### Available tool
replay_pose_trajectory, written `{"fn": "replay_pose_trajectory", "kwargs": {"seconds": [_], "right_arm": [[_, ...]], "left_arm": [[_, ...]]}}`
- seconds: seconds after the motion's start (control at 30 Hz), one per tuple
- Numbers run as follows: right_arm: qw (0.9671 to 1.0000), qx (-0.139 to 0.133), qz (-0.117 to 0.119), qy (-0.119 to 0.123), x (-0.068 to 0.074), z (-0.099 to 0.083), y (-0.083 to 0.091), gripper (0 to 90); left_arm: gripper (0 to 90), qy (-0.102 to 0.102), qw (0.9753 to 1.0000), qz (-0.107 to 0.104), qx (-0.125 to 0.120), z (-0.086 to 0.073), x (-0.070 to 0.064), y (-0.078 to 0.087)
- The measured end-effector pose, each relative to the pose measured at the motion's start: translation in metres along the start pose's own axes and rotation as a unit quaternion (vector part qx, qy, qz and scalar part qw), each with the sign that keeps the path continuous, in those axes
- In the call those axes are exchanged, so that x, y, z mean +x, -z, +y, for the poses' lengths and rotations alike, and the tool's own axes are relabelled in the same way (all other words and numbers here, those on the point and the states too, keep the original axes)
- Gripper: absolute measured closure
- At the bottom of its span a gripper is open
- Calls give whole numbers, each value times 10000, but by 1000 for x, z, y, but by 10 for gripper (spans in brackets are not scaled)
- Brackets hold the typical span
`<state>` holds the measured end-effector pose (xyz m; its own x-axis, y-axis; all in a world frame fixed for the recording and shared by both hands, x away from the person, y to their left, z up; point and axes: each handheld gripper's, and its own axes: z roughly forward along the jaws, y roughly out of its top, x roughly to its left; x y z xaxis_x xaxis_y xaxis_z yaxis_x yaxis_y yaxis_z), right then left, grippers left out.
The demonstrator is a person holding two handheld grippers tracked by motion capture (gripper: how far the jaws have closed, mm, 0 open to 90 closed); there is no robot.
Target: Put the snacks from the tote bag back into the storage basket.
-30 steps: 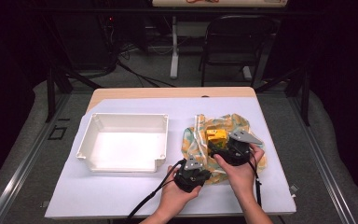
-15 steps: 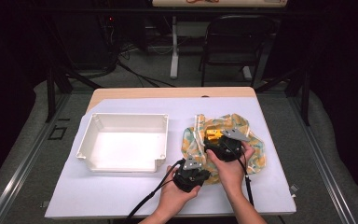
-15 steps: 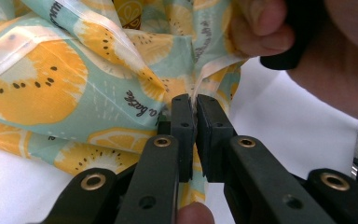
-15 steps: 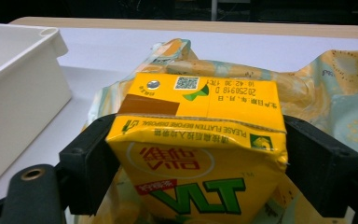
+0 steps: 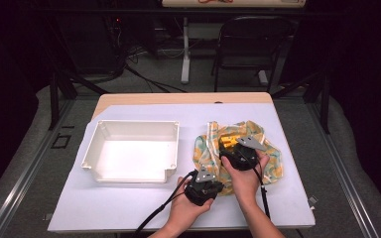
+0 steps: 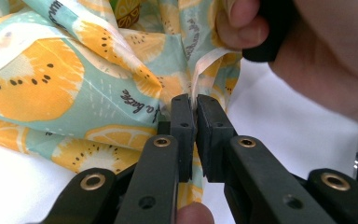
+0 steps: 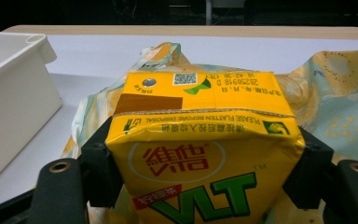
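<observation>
Yellow drink carton (image 7: 200, 154), its lower part cut off, sits clamped between the right gripper (image 7: 200, 163) jaws over the fruit-print bag (image 5: 238, 148) near the table's (image 5: 129, 213) right edge, while the left gripper (image 6: 196, 135) pinches the bag's white hem beside a white bin (image 5: 131, 153).

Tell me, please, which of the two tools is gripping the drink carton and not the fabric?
The right tool: its jaws clamp the yellow drink carton, whereas the left tool pinches an edge of the fruit-print cloth bag.

The white bin (image 5: 131, 151) blocks the desk's (image 5: 287, 198) left half, its open top free. Right of it the crumpled patterned bag (image 5: 273, 158) spreads. Bare desk lies behind both, along the near edge, and far right.
</observation>
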<state>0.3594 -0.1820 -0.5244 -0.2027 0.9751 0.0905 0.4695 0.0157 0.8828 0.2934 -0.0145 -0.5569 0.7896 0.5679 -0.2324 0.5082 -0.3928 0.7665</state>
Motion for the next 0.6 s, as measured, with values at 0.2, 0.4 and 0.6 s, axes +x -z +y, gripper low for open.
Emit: {"fn": "replay_pose_trajectory", "kwargs": {"seconds": [0.2, 0.4, 0.6], "right_arm": [[9993, 27, 278, 233, -5, 0, 4, 288], [9984, 2, 546, 153, -10, 7, 16, 290], [9972, -92, 678, 314, -8, 20, 29, 291]], "left_arm": [[850, 93, 9999, -79, 3, 0, -1, -5], [824, 240, 9997, -25, -42, 3, 3, -3], [661, 228, 9997, 50, -124, 6, 6, 9]]}}
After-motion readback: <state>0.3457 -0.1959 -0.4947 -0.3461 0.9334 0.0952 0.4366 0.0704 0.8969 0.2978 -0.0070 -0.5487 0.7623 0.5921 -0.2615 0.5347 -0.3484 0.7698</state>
